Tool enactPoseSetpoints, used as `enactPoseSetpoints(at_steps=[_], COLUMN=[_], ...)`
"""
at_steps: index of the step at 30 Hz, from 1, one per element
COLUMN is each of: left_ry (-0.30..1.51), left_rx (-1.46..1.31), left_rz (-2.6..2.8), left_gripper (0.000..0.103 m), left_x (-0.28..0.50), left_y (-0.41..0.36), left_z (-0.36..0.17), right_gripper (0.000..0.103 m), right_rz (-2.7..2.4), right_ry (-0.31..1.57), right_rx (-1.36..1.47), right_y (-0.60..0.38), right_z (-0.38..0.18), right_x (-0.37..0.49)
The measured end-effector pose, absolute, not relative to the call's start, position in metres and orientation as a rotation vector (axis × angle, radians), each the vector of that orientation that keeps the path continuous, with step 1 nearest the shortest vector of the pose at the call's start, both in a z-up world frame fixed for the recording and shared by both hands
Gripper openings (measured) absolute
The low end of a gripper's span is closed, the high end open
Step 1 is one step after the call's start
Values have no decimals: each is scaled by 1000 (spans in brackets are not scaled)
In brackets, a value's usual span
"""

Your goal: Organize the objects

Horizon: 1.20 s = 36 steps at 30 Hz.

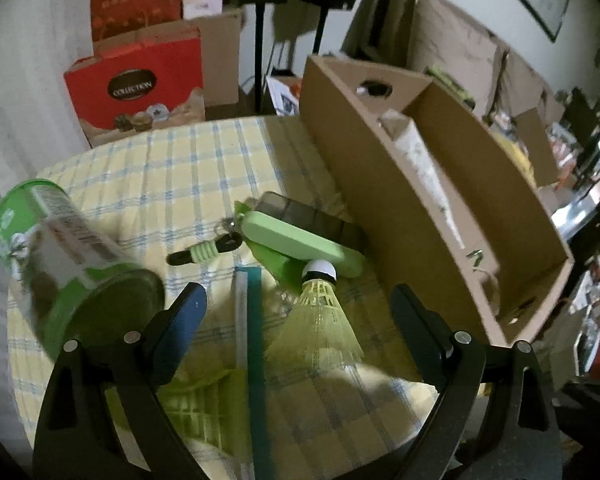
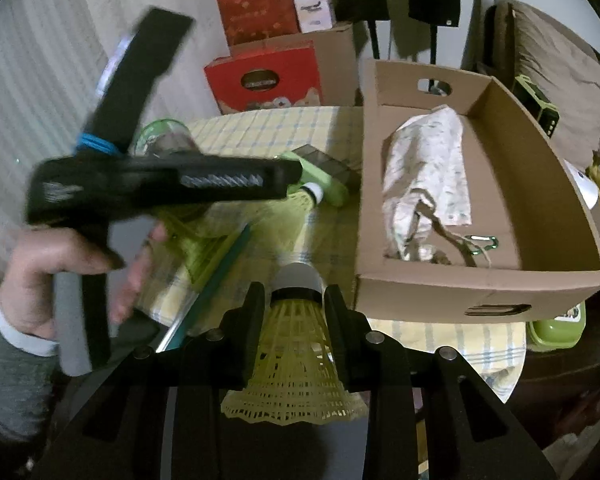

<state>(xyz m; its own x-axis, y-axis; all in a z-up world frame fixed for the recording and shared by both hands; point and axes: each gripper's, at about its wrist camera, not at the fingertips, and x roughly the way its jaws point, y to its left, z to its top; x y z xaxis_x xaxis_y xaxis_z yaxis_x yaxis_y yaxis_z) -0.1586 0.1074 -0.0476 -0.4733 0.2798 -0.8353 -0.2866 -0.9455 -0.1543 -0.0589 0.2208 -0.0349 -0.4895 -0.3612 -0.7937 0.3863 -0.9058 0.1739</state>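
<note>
A yellow shuttlecock (image 2: 296, 364) is clamped between the fingers of the right gripper (image 2: 296, 294), its white cork pointing forward past the fingertips and its mesh skirt flaring back toward the camera. It is held above the near edge of the table, just left of the cardboard box (image 2: 476, 276).

A second shuttlecock (image 1: 320, 312) lies on the checked tablecloth (image 1: 172, 168) between the widely parted fingers of the left gripper (image 1: 300, 300), nearer the right finger; nothing is gripped there. Its cork rests against a pale green case (image 1: 300, 240), which sits on a dark transparent case (image 1: 296, 210). A teal ruler (image 1: 256, 340) lies between the same fingers, left of the shuttlecock, and a small black-and-green clip (image 1: 204, 252) is seen beyond it. A green canister (image 1: 60, 260) lies on its side at the left; its label is too blurred to be read.

In the right wrist view the left gripper's body (image 2: 160, 184) is seen blurred, held by the left hand (image 2: 40, 276).

A patterned cloth (image 2: 424, 176) and a green carabiner (image 2: 484, 244) lie in the box. The round table is covered in yellow cloth with blue checks. Behind it, against a white wall, a red box (image 1: 136, 88) marked "COLLECTION" is stacked among cardboard cartons (image 1: 220, 52), and two black stands (image 2: 432, 0) are seen.
</note>
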Motion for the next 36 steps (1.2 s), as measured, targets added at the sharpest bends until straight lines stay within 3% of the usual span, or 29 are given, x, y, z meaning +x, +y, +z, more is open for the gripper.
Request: enactPoseSetpoints(at_steps=[14,15,18,21,24,27,36], left_ry=[183,195,243,321,281,243,92], left_rx=[-1532,-1535,-1556,-1527,-1513,-1497,-1367], left_rz=[2378,2376,2362,2395,2409,2416,2446], left_gripper=[90,86,57,49,36,30,30], left_x=[-181,-181,-180,-175,-174,-174,-151], left_y=[134,135,139,142,137,132,111], left_z=[-94,-97,-107,-108,-105,-99,-59], right_gripper=[31,31,26,24,23,23,28], right_rz=[-2411,-2412,-2415,-2412,-2413,-2398,-2373], right_ry=[-29,-31,-33,-34,-24,-36,117], right_rx=[1256,1254,1246,1242,1246,1270,1337], right_y=[242,242,243,243,241,239,233], right_z=[-30,-29,-28,-27,-28,-35,-56], right_x=[-62,-62,-64,-64,-66,-68,-58])
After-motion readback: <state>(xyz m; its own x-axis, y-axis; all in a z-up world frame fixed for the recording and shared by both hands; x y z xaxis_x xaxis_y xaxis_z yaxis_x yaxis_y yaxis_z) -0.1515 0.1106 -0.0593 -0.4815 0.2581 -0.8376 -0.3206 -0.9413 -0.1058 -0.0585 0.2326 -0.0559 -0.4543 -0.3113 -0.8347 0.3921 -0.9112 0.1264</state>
